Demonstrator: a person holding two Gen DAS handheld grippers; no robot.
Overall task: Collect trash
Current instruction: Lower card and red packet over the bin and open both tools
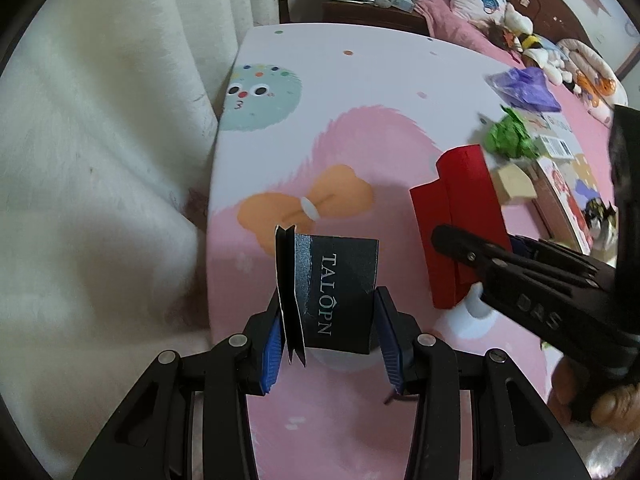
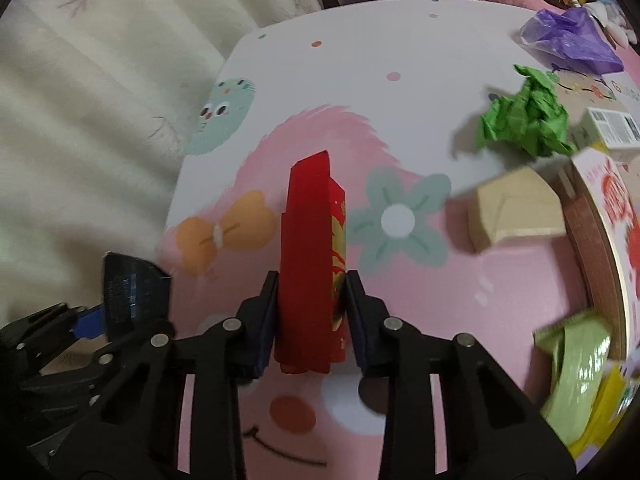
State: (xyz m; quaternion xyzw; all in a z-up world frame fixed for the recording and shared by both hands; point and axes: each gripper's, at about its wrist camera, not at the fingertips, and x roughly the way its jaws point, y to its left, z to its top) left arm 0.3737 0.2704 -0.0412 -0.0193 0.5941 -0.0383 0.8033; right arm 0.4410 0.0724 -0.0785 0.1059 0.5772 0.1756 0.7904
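My left gripper [image 1: 330, 328] is shut on a black box [image 1: 340, 284] printed "TALOPN", held upright above the pink cartoon table [image 1: 360, 80], one torn flap sticking out at its left. My right gripper [image 2: 312, 312] is shut on a red folded packet [image 2: 308, 248] with gold print, standing on edge between the pads. In the left wrist view the red packet [image 1: 460, 220] hangs to the right of the black box, with one right finger [image 1: 460, 244] across it. The right wrist view shows the black box [image 2: 132, 296] at lower left.
On the right of the table lie a crumpled green paper [image 2: 524, 120], a purple plastic bag [image 2: 568, 40], a beige block [image 2: 516, 212], a small white box [image 2: 612, 128], a green packet [image 2: 576, 364] and a round printed box [image 2: 600, 220]. A white curtain [image 1: 100, 160] hangs left. A hand [image 1: 600, 400] holds the right gripper.
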